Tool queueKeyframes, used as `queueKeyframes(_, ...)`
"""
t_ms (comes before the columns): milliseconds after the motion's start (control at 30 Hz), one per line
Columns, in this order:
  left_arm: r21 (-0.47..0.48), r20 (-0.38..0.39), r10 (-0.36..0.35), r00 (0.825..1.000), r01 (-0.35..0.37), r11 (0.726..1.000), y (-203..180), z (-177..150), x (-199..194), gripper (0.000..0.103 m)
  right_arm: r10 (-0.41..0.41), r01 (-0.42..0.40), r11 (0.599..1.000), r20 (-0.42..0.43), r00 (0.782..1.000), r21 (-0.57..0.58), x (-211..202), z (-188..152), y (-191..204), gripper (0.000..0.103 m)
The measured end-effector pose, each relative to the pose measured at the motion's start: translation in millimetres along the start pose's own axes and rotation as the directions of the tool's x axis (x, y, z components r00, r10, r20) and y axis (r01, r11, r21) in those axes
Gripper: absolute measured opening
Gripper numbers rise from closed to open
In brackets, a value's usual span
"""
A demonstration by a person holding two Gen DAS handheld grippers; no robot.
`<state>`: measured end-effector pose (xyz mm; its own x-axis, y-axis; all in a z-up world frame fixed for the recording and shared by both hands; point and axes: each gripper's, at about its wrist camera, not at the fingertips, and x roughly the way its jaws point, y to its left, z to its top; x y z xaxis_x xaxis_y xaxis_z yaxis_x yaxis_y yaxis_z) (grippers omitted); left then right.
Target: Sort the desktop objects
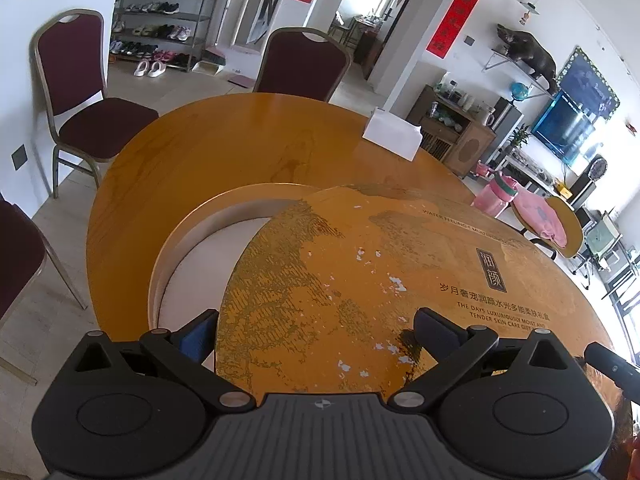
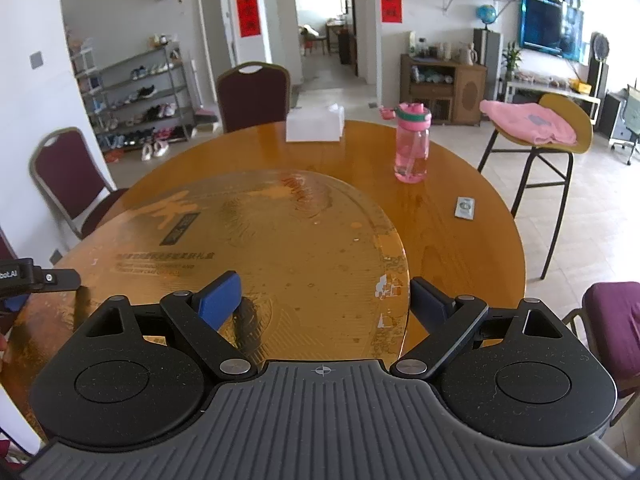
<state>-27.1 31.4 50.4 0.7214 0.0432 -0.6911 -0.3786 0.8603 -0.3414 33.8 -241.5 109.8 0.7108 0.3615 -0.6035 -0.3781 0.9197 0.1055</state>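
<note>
Evidently the round gold lid (image 1: 360,280) sits askew over the round box (image 1: 188,248), whose white inside shows as a crescent at centre left of the left view. Both claws are spread wide, straddling the lid's near rim: the left claw (image 1: 316,332) and the right claw (image 2: 324,300) grip nothing firmly that I can tell. A pink bottle (image 2: 412,148), tissue box (image 2: 316,124) and small card (image 2: 465,208) stand upper right on the table (image 2: 460,248).
</note>
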Motion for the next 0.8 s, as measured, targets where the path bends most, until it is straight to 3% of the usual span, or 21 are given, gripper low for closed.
queueKeyframes(233, -0.009, 0.080, 0.042, 0.996, -0.041, 0.999, 8, 13, 4, 0.100, 0.054, -0.054, 0.999, 0.029, 0.998, -0.004, 40, 5, 5, 0.091)
queueKeyframes(500, 0.009, 0.201, 0.115, 0.973, -0.119, 0.993, 24, 21, 11, 0.100, 0.115, -0.114, 0.993, 0.061, 0.991, -0.011, 87, 10, 12, 0.091)
queueKeyframes(800, -0.028, 0.181, 0.156, 0.971, -0.154, 0.988, 49, 12, 28, 0.100, 0.170, -0.169, 0.985, 0.064, 0.983, -0.020, 139, 9, 21, 0.091)
